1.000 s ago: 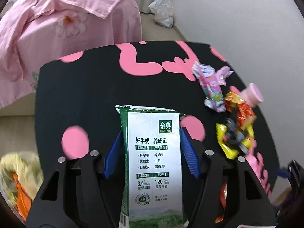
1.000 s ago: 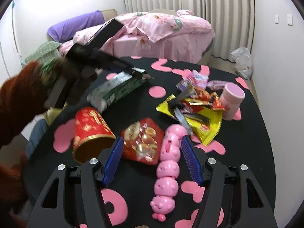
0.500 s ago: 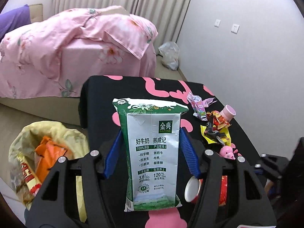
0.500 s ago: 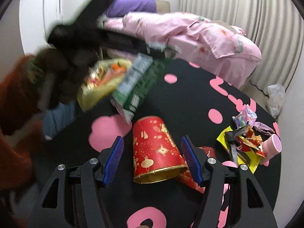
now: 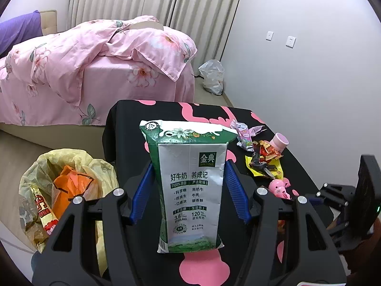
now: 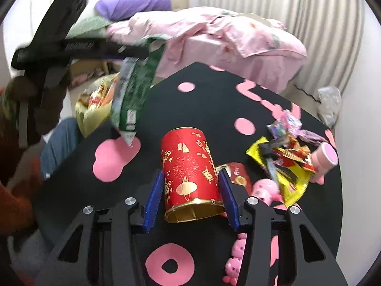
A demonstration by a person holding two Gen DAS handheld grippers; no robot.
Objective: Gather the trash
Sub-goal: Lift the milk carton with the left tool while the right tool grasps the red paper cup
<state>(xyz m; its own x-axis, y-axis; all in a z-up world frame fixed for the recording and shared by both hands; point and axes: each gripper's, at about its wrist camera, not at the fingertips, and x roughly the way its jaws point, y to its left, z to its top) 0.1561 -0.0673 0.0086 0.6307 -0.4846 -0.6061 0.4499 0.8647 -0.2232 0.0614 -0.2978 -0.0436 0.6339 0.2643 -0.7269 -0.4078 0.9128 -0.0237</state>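
Left wrist view: the left gripper (image 5: 189, 191) is clamped on a flattened milk carton (image 5: 190, 186), its blue pads pressing both side edges. The carton is white on its front with a green top and base, dark Chinese lettering, a green logo square, and creased, squashed panels. It is held upright above the near edge of the black table with pink shapes (image 5: 133, 119). Beside that table, on the floor, stands a yellow trash bag (image 5: 71, 166) holding orange and red wrappers.

From the right wrist, the right gripper (image 6: 190, 200) straddles a red paper cup (image 6: 189, 171) lying on its side on the table, gold rim toward the camera; its jaws stand parted with a gap on the left side.
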